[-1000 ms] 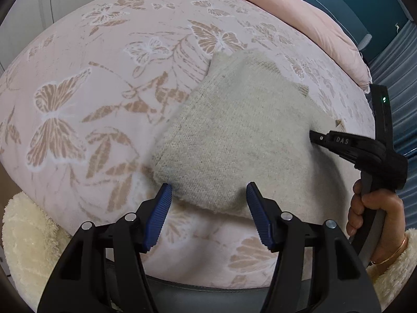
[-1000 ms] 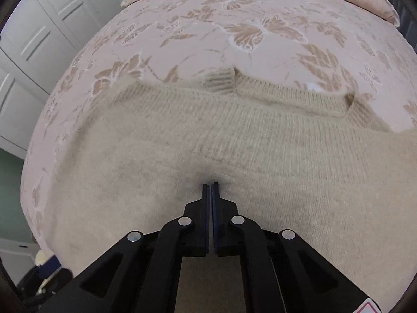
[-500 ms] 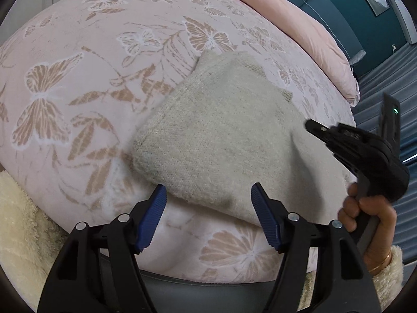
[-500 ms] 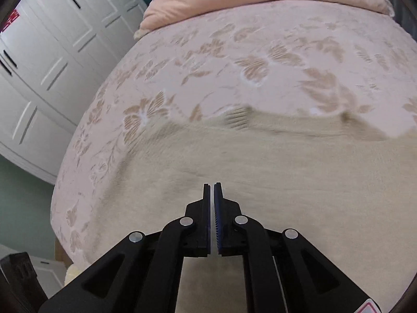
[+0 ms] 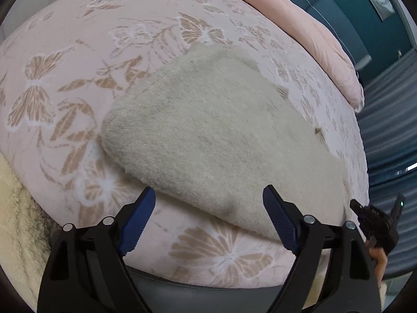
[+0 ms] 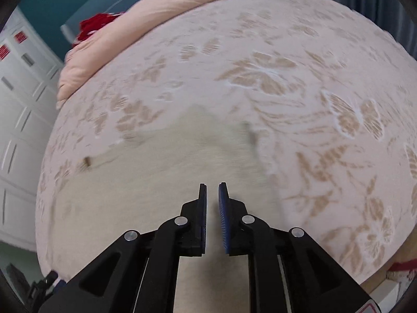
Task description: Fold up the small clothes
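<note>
A beige knit sweater [image 5: 221, 135] lies folded on the pink floral bedspread [image 5: 78, 60]. My left gripper [image 5: 208, 195] hovers at the sweater's near edge. Its jaws are opening wide, and the blue pads [image 5: 278, 221] stand clear of the knit on both sides. In the right wrist view the sweater [image 6: 161, 177] is blurred by motion. My right gripper [image 6: 213, 185] is above it, its jaws opening to a narrow gap with nothing between them. In the left wrist view the right gripper [image 5: 375, 219] shows at the lower right, off the sweater, held by a hand.
A pink duvet [image 5: 312, 34] is bunched along the far side of the bed, with something red [image 6: 96, 26] beside it. White cupboard doors [image 6: 15, 104] stand to the left in the right wrist view. A cream fleecy sleeve [image 5: 15, 221] borders the bed's near edge.
The right gripper let go of the sweater, drew back off it toward the lower right and parted its jaws slightly. The left jaws spread wider. The sweater lies flat.
</note>
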`<control>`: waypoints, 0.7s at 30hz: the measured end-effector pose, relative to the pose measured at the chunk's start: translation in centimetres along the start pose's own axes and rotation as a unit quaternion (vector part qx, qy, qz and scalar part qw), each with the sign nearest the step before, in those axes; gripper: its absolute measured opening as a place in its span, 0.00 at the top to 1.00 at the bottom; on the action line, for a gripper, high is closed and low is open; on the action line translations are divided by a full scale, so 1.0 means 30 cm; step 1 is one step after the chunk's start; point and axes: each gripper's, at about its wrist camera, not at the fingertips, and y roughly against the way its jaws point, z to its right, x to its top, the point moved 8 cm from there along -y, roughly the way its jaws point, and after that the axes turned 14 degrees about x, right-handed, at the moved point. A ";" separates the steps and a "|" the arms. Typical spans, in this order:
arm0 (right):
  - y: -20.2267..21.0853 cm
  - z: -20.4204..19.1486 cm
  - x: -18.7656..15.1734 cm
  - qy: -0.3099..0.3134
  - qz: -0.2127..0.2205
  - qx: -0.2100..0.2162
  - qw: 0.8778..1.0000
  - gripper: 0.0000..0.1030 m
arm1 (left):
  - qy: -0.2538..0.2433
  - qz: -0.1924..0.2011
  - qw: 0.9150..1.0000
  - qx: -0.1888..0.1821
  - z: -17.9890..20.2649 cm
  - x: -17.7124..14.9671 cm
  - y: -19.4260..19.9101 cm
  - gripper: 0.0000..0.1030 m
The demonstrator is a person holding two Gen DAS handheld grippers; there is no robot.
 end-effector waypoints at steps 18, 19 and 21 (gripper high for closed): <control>-0.415 -0.439 -0.260 0.112 -0.129 0.087 0.981 0.89 | 0.007 0.044 0.993 -0.113 0.200 0.156 0.175 0.87; -0.408 -0.432 -0.255 0.094 -0.127 0.101 0.982 0.89 | -0.018 0.060 0.990 -0.122 0.265 0.159 0.227 0.87; -0.389 -0.415 -0.251 0.060 -0.123 0.124 0.983 0.89 | -0.064 0.083 0.984 -0.144 0.399 0.147 0.314 0.87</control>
